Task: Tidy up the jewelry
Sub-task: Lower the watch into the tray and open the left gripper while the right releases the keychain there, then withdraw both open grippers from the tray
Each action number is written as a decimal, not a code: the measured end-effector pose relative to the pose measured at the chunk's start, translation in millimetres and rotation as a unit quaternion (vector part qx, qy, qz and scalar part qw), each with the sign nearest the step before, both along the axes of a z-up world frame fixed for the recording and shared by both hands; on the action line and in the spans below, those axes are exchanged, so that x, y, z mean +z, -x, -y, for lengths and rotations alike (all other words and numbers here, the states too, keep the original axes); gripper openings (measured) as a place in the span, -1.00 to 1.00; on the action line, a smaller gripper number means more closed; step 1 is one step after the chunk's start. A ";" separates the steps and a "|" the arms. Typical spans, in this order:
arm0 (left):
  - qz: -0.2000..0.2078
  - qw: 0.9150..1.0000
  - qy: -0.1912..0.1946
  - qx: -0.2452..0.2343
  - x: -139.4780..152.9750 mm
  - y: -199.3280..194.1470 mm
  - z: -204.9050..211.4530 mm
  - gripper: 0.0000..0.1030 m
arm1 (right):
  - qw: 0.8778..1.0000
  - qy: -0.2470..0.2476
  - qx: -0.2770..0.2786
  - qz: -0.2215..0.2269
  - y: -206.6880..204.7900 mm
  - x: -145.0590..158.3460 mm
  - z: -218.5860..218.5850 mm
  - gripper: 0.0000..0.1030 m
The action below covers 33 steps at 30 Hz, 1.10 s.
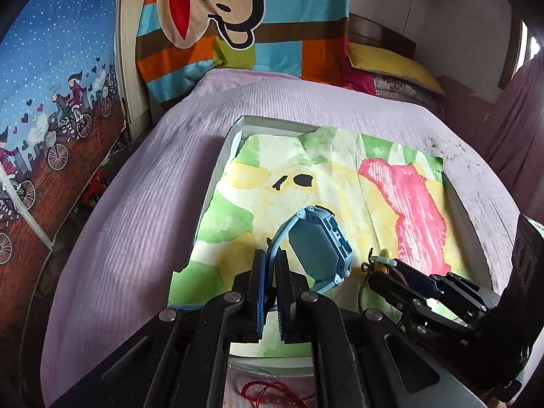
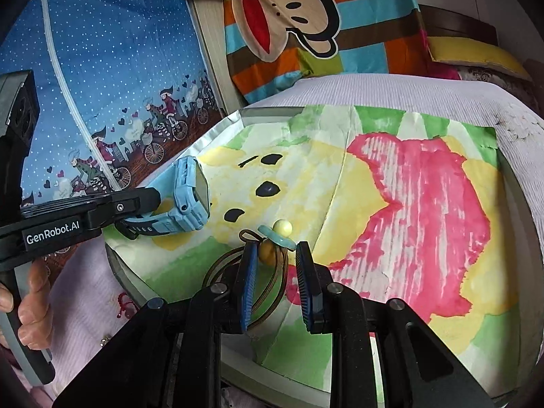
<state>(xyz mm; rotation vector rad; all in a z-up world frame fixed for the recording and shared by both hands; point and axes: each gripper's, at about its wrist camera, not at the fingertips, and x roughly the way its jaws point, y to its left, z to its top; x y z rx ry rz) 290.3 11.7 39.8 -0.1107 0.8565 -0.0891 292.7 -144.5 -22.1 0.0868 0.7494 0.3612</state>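
In the left wrist view, a red bead string (image 1: 272, 392) lies on the bed cover at the near edge, partly hidden under the left tool (image 1: 271, 265). That tool is clamped on the strap of a light blue watch (image 1: 318, 244), its fingers narrow with only the strap between them. The watch is held above the painted paper (image 1: 306, 176) that lines a shallow box (image 1: 217, 166); its face is tilted up and away from the fingers. A hand (image 2: 25, 302) grips the left tool's handle at the lower left of the right wrist view.

Just right of the watch, the right tool (image 2: 276, 255) has its fingers apart, one on each side of a brown cord necklace (image 2: 268, 272). The cord lies coiled on the paper near the box's front edge, and its yellow bead and pale green ring pendant (image 2: 277, 236) sit between and just beyond the fingertips. The pads do not appear to press on it.

The paper shows yellow, green and pink patches with black marks. The box rests on a bed (image 1: 142, 176) with a ribbed lilac cover. Beyond it stand a striped monkey blanket (image 1: 238, 17), a yellow pillow (image 1: 391, 61) to the right, and a blue curtain (image 1: 51, 85) with cyclists to the left.
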 end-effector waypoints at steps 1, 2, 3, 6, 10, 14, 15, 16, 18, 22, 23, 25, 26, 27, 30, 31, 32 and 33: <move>-0.004 1.000 0.000 -0.002 -2.2 0.5 0.6 -0.87 | 1.000 -0.001 -0.001 -0.002 -0.6 -1.5 0.4 -0.59; -0.007 1.000 -0.001 -0.004 -4.6 0.8 1.3 -0.86 | 1.000 -0.003 0.000 -0.005 -0.3 -2.8 0.4 -0.59; -0.006 1.000 0.000 -0.006 -5.6 1.8 1.6 -0.84 | 1.000 -0.006 0.001 -0.007 -0.3 -3.9 0.9 -0.58; 0.003 1.000 0.011 -0.011 -5.6 7.8 -0.3 -0.80 | 1.000 -0.012 -0.002 -0.011 -0.3 -5.1 4.8 -0.32; 0.012 0.999 0.045 -0.015 -6.0 19.6 -6.2 -0.74 | 1.000 -0.014 -0.010 0.007 9.8 1.4 13.5 -0.06; 0.051 0.996 0.073 -0.016 -3.0 43.2 -10.2 -0.20 | 0.999 -0.005 -0.026 0.041 31.6 13.3 25.5 0.10; 0.063 0.995 0.077 -0.014 -1.5 50.0 -10.5 -0.02 | 0.998 -0.004 -0.031 0.054 38.8 16.8 28.9 0.24; 0.079 0.994 0.079 -0.010 0.2 57.9 -11.2 0.27 | 0.997 -0.005 -0.033 0.066 45.7 21.2 32.5 0.29; 0.111 0.990 0.082 -0.008 3.9 73.6 -11.2 0.37 | 0.995 -0.006 -0.040 0.086 59.8 27.8 38.8 0.38; 0.142 0.987 0.079 -0.016 9.5 99.1 -7.3 0.64 | 0.991 -0.009 -0.053 0.127 88.7 39.1 50.6 0.63; 0.152 0.985 0.078 -0.017 10.5 106.5 -6.4 0.73 | 0.989 -0.010 -0.055 0.137 96.7 41.6 53.3 0.73; 0.168 0.983 0.073 -0.018 12.1 119.5 -5.8 0.86 | 0.985 -0.015 -0.060 0.159 112.6 45.9 59.1 0.89; 0.177 0.982 0.070 -0.015 12.3 126.6 -5.2 0.91 | 0.984 -0.016 -0.060 0.167 120.2 47.8 61.4 0.94; 0.186 0.980 0.066 -0.011 12.8 132.9 -5.4 0.93 | 0.982 -0.017 -0.063 0.176 127.9 49.6 63.8 0.94; 0.207 0.976 0.060 -0.005 11.9 152.9 -4.9 1.00 | 0.977 -0.015 -0.069 0.200 150.1 54.7 68.8 0.97; 0.212 0.976 0.059 -0.005 11.1 159.1 -4.8 1.00 | 0.976 -0.013 -0.072 0.208 157.9 55.9 70.0 0.97; 0.215 0.975 0.059 -0.006 9.9 164.2 -4.7 1.00 | 0.975 -0.010 -0.073 0.211 164.5 56.5 71.3 0.97; 0.216 0.975 0.056 -0.008 8.3 169.0 -3.8 1.00 | 0.974 -0.006 -0.074 0.215 171.4 57.0 72.5 0.97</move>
